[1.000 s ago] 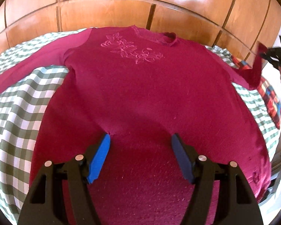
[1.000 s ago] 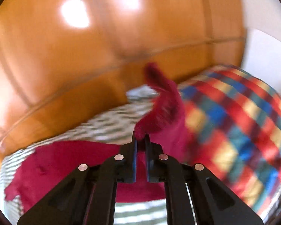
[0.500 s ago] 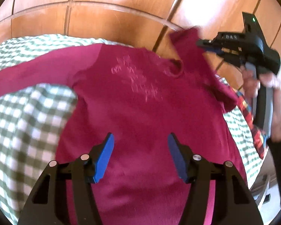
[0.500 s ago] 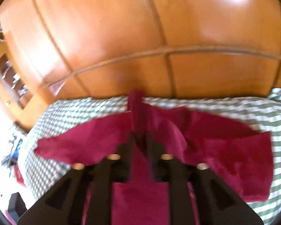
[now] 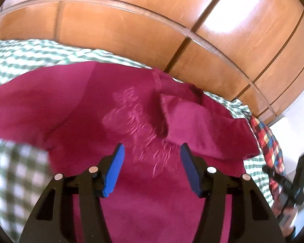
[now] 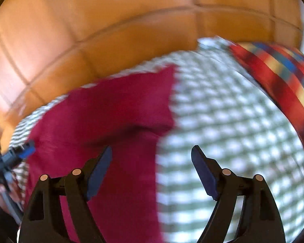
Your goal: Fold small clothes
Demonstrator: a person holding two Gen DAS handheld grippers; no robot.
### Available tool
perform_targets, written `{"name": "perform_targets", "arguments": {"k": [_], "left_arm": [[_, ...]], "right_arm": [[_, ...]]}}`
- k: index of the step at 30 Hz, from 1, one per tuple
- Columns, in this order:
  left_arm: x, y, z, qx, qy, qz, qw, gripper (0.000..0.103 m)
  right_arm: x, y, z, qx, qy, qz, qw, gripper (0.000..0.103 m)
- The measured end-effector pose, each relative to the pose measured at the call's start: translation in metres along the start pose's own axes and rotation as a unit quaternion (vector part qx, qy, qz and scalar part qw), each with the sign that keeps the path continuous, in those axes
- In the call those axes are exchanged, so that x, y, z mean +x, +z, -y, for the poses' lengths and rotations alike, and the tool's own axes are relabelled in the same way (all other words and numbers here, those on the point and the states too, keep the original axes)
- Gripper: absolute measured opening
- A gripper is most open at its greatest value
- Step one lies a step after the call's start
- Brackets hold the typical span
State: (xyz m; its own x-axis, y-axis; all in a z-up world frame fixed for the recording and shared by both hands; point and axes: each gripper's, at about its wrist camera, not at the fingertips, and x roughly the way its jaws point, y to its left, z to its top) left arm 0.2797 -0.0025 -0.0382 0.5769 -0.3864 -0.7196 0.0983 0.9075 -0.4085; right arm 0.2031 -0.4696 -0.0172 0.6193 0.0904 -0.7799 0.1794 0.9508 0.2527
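Both my grippers, left (image 5: 151,169) and right (image 6: 152,170), hover with jaws released above the magenta sweater (image 5: 131,182) on the checked bedspread (image 6: 223,131), right sleeve (image 5: 202,121) folded across.

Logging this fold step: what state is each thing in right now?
left gripper: open, empty, over the sweater.
right gripper: open, empty.
sweater: spread on the checked cover.
right sleeve: folded across the chest.
left sleeve: not yet folded in.
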Motion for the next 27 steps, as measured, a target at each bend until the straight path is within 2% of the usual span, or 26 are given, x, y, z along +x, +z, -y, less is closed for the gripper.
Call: {"name": "perform_targets", "arguments": {"k": [5,6,7,10,12,15,17,18,20,21,22,23,27], "left_arm": [[0.045,0.017,0.018,-0.006,0.002,-0.032,0.9995,0.056],[0.051,0.019,0.022,-0.004,0.004,-0.035,0.9994,0.05],[0.059,0.021,0.028,0.0,0.003,-0.041,0.9992,0.035],[0.069,0.026,0.041,0.02,0.019,-0.045,0.9986,0.01],[0.062,0.034,0.045,0.024,0.015,-0.031,0.9991,0.01],[0.024,0.05,0.043,0.011,-0.012,0.027,0.9995,0.009],[-0.003,0.057,0.036,0.007,-0.015,0.064,0.9978,0.008],[-0.012,0.06,0.031,0.005,-0.009,0.075,0.9971,0.008],[-0.022,0.063,0.016,0.011,0.032,0.092,0.9952,0.008],[-0.02,0.063,0.008,0.013,0.053,0.091,0.9944,0.008],[-0.018,0.061,-0.001,0.011,0.059,0.082,0.9948,0.008],[-0.007,0.058,-0.01,0.011,0.069,0.06,0.9958,0.008],[0.022,0.038,-0.015,0.048,0.113,0.022,0.9922,0.009]], "right_arm": [[0.014,0.002,0.016,0.017,-0.018,0.004,1.0,0.079],[0.018,0.003,0.015,0.016,-0.019,0.005,1.0,0.079],[0.024,0.006,0.011,0.015,-0.019,0.006,1.0,0.079],[0.043,0.014,0.0,0.016,-0.016,0.005,1.0,0.079],[0.049,0.022,-0.009,0.018,-0.016,0.012,1.0,0.079],[0.05,0.029,-0.017,0.021,-0.015,0.029,0.999,0.079],[0.051,0.03,-0.022,0.015,-0.02,0.033,0.999,0.078],[0.056,0.029,-0.026,0.004,-0.028,0.025,0.999,0.075],[0.063,0.024,-0.031,-0.013,-0.036,0.009,0.999,0.071],[0.065,0.021,-0.033,-0.021,-0.04,0.0,0.999,0.07],[0.067,0.017,-0.034,-0.029,-0.047,-0.007,0.998,0.07],[0.066,0.014,-0.034,-0.034,-0.051,-0.011,0.998,0.07],[0.042,0.007,-0.038,-0.065,-0.069,-0.016,0.995,0.07]]}}
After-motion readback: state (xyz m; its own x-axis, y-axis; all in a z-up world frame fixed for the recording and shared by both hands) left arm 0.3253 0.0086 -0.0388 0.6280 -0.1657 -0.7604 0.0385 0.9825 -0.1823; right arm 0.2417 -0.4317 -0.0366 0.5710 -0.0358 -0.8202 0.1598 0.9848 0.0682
